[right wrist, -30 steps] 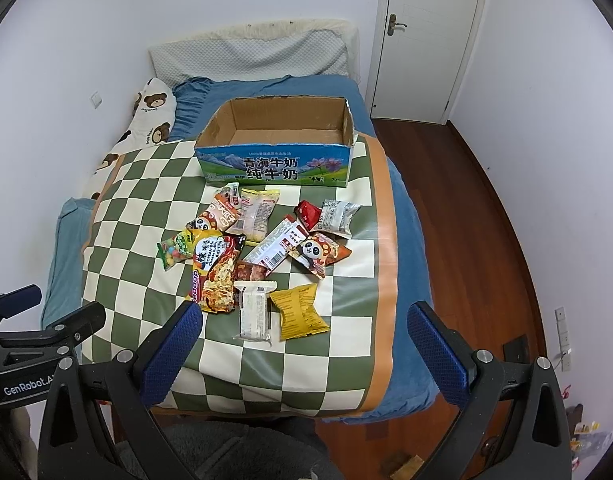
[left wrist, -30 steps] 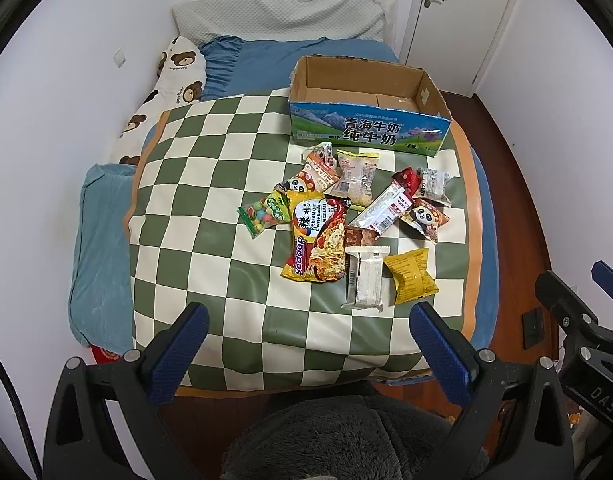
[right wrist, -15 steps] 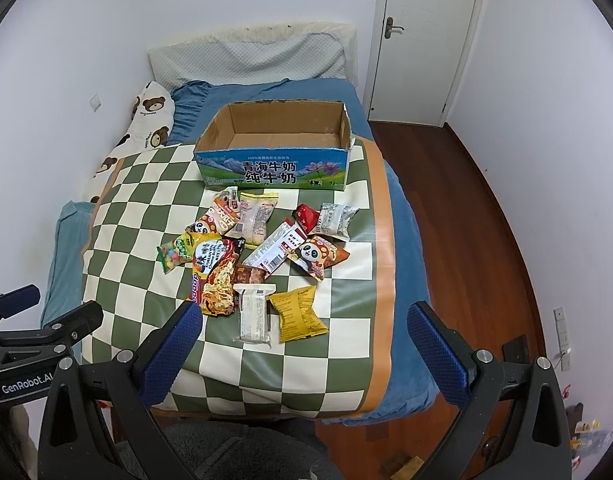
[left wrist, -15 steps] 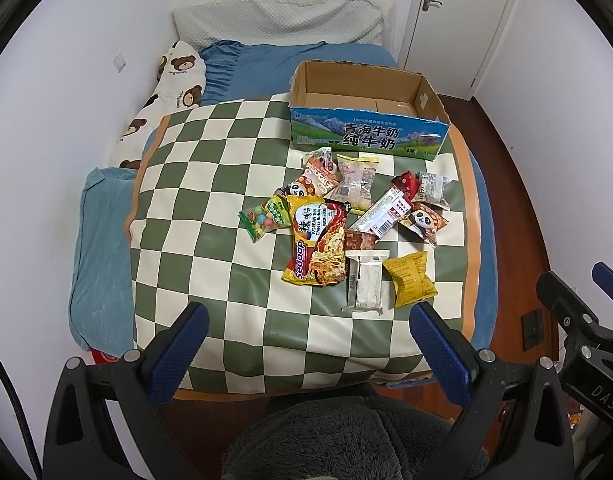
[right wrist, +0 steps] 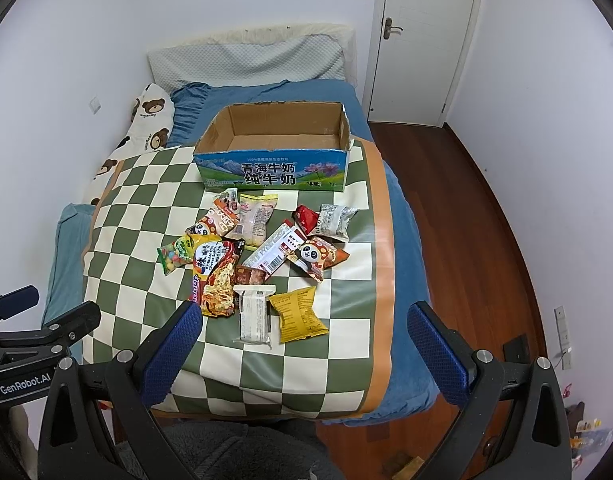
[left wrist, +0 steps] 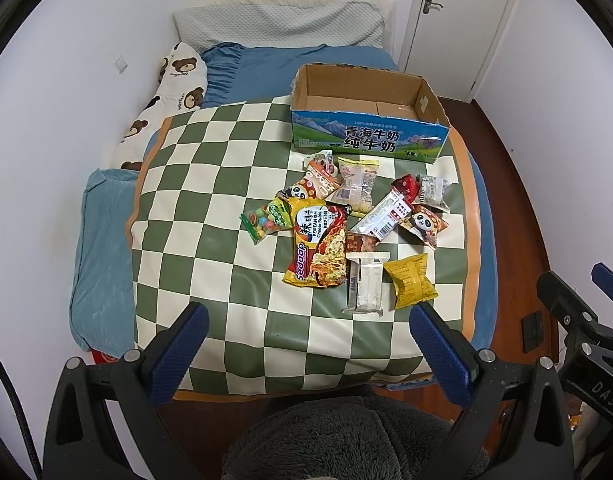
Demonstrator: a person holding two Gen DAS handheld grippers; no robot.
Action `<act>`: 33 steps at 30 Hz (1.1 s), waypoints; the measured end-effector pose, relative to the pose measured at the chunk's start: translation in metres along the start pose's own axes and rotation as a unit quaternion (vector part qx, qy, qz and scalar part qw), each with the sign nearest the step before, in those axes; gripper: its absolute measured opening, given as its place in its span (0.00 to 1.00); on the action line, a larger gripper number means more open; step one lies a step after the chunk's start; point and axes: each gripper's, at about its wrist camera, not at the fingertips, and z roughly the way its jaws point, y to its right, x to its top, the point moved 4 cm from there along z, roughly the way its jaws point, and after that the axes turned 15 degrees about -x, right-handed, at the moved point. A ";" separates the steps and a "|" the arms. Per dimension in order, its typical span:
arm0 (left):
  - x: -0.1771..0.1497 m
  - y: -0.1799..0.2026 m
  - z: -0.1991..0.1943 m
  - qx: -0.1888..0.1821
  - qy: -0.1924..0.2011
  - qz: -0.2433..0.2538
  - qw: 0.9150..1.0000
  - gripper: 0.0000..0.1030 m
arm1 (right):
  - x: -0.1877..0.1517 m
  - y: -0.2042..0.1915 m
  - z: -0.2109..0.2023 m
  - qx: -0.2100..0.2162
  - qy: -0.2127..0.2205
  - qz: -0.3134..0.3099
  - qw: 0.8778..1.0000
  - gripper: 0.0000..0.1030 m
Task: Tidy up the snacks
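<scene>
Brown snack packet [left wrist: 360, 243] lies mostly covered by the noodle bag [left wrist: 318, 250] and white bar wrapper [left wrist: 365, 282]; its print is unreadable. Blanket's [left wrist: 226, 184] near edge is hidden behind both grippers' fingers.

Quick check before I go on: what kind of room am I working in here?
Most likely a bedroom: a bed with a pillow at its head, a checkered mat laid over it, and a closed door beyond.

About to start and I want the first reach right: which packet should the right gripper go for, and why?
Probably lower the right gripper onto the yellow packet. It lies nearest, at the pile's front edge beside the white wrapped bar, with nothing on top. Both grippers are open and empty, and the cardboard box holds no snacks yet.
</scene>
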 end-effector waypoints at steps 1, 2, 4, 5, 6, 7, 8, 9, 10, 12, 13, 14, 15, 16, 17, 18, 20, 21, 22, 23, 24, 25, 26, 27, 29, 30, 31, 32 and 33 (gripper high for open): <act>0.001 0.000 -0.001 0.000 0.000 0.000 1.000 1.00 | 0.000 0.000 0.000 0.001 0.000 0.000 1.000 1.00; 0.003 0.000 -0.002 0.001 0.001 0.001 1.000 1.00 | 0.000 0.000 0.000 0.001 0.000 0.001 1.000 1.00; 0.001 -0.001 -0.001 0.000 0.000 0.001 1.000 1.00 | 0.000 0.000 0.000 0.001 0.000 -0.001 1.000 1.00; 0.001 -0.001 -0.001 0.000 0.001 0.000 1.000 1.00 | 0.000 0.001 0.000 0.001 0.000 0.000 1.000 1.00; 0.001 0.000 -0.001 -0.001 0.001 0.000 1.000 1.00 | -0.001 0.000 0.000 0.001 0.000 0.000 1.000 1.00; 0.001 0.000 -0.001 -0.001 0.001 0.000 1.000 1.00 | -0.001 0.000 0.000 0.000 0.001 0.000 1.000 1.00; 0.003 0.000 -0.002 -0.001 0.001 0.002 1.000 1.00 | -0.001 0.000 0.000 0.000 0.001 0.000 1.000 1.00; 0.002 0.000 -0.001 -0.001 0.001 0.001 1.000 1.00 | -0.001 0.001 0.000 0.001 0.001 0.001 1.000 1.00; 0.002 -0.001 -0.002 -0.001 0.000 0.001 1.000 1.00 | -0.001 0.001 0.000 0.000 0.001 0.001 1.000 1.00; 0.001 0.000 -0.001 0.000 0.001 0.000 1.000 1.00 | 0.001 0.000 0.000 0.001 0.001 0.002 1.000 1.00; 0.002 0.000 -0.002 0.000 0.001 0.000 1.000 1.00 | 0.002 -0.001 -0.001 0.001 0.001 0.003 1.000 1.00; 0.000 0.000 -0.001 0.000 0.001 0.000 1.000 1.00 | 0.003 -0.002 -0.001 0.002 0.001 0.003 1.000 1.00; 0.000 0.000 -0.001 0.000 0.001 -0.001 1.000 1.00 | 0.003 -0.002 -0.001 0.002 0.001 0.003 1.000 1.00; 0.001 0.000 -0.001 0.000 0.001 -0.001 1.000 1.00 | 0.003 -0.002 -0.001 0.003 0.000 0.004 1.000 1.00; 0.001 0.000 -0.002 0.000 0.001 -0.001 1.000 1.00 | 0.002 -0.001 -0.001 0.002 0.001 0.004 1.000 1.00; 0.001 0.000 -0.002 0.000 0.001 -0.001 1.000 1.00 | 0.003 -0.003 -0.001 0.003 0.000 0.004 1.000 1.00; 0.000 0.000 -0.002 0.000 0.002 -0.001 1.000 1.00 | 0.004 -0.002 -0.002 0.003 0.001 0.005 1.000 1.00; 0.000 0.000 -0.001 0.000 0.002 -0.001 1.000 1.00 | 0.004 -0.003 -0.002 0.003 0.000 0.005 1.000 1.00; 0.001 0.000 -0.002 -0.001 0.001 0.000 1.000 1.00 | 0.004 -0.003 -0.002 0.003 0.001 0.004 1.000 1.00; 0.002 0.000 -0.002 0.000 0.001 0.001 1.000 1.00 | 0.004 -0.002 -0.002 0.003 0.000 0.004 1.000 1.00; 0.000 0.000 -0.001 0.000 0.002 -0.002 1.000 1.00 | 0.004 -0.003 -0.002 0.004 -0.001 0.005 1.000 1.00; -0.001 0.000 -0.001 -0.001 0.001 -0.002 1.000 1.00 | 0.005 -0.003 -0.003 0.005 0.000 0.006 1.000 1.00; 0.001 0.000 -0.001 -0.001 -0.001 -0.002 1.000 1.00 | 0.009 -0.003 -0.006 0.004 -0.002 0.007 1.000 1.00; 0.002 -0.002 0.000 -0.001 -0.001 -0.001 1.000 1.00 | 0.009 -0.004 -0.006 0.004 -0.003 0.008 1.000 1.00; 0.004 -0.005 0.001 0.008 0.009 -0.001 1.000 1.00 | 0.009 -0.006 -0.002 0.008 -0.008 0.015 1.000 1.00; 0.007 -0.011 0.005 0.018 0.014 -0.002 1.000 1.00 | 0.009 -0.007 0.000 0.009 -0.010 0.018 1.000 1.00; 0.010 -0.018 0.011 0.024 0.016 -0.003 1.000 1.00 | 0.008 -0.009 0.007 0.014 -0.014 0.024 1.000 1.00; 0.015 -0.028 0.022 0.037 0.016 -0.005 0.999 1.00 | 0.007 -0.011 0.016 0.021 -0.020 0.030 0.999 1.00; 0.016 -0.035 0.033 0.049 0.011 -0.006 0.999 1.00 | 0.006 -0.014 0.029 0.030 -0.031 0.037 0.998 1.00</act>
